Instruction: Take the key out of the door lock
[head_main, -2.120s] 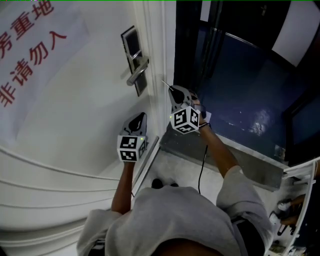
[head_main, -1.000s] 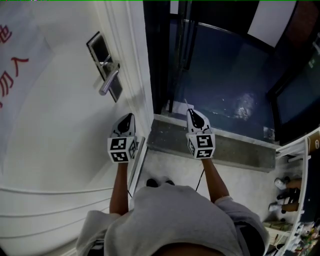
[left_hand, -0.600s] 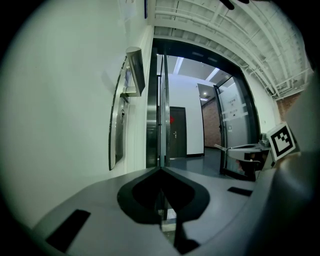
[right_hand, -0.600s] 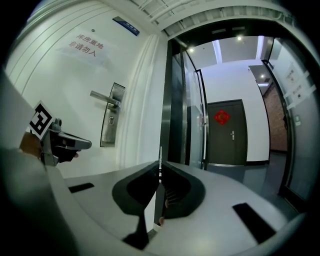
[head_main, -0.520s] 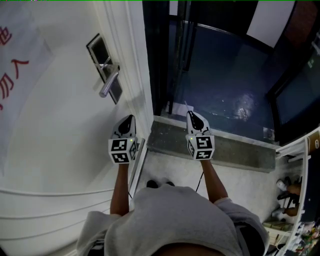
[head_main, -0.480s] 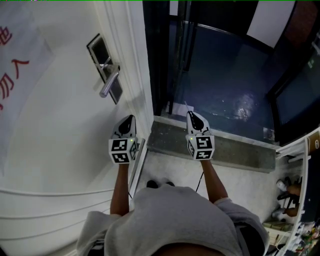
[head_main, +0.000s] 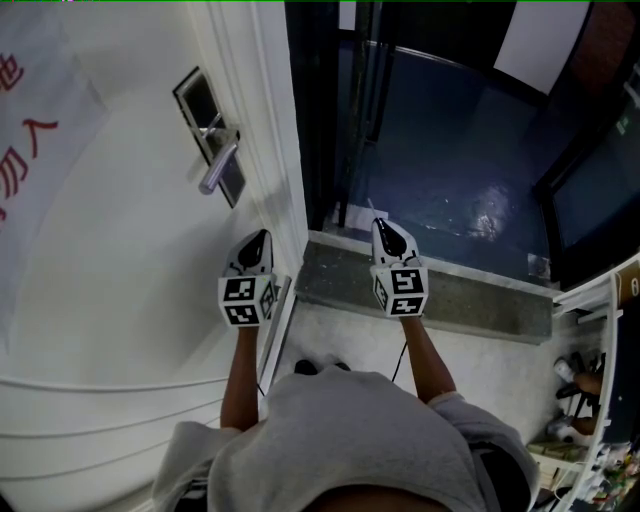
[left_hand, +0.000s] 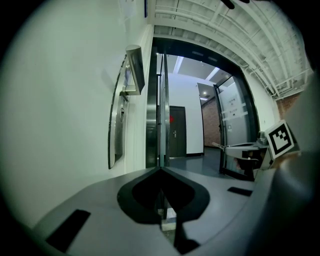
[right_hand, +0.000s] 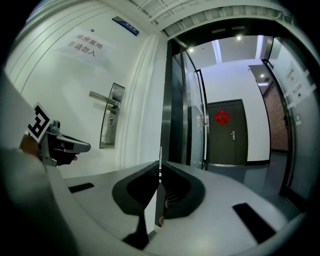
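Observation:
The white door's steel lock plate (head_main: 208, 132) with its lever handle (head_main: 217, 167) is at upper left; no key shows in its keyhole (right_hand: 110, 121). My right gripper (head_main: 380, 226) hangs over the grey threshold, to the right of the door edge, shut on the key (right_hand: 160, 154). The key's thin blade (head_main: 374, 211) sticks out past the tips. My left gripper (head_main: 261, 236) is shut with nothing in it, low in front of the door below the handle. In the left gripper view the lock plate (left_hand: 117, 127) is seen edge-on, beyond the closed jaws (left_hand: 160, 170).
Past the door edge an open doorway leads to a dark blue floor (head_main: 440, 170) and glass doors (right_hand: 192, 115). A grey stone threshold (head_main: 460, 292) crosses below. A paper sign with red characters (head_main: 30, 130) is on the door. Shelves with small items (head_main: 590, 400) stand at lower right.
Two seconds ago my right gripper held the key higher, close by the door edge; it has come down and away to the right. Over the last second both grippers stay still.

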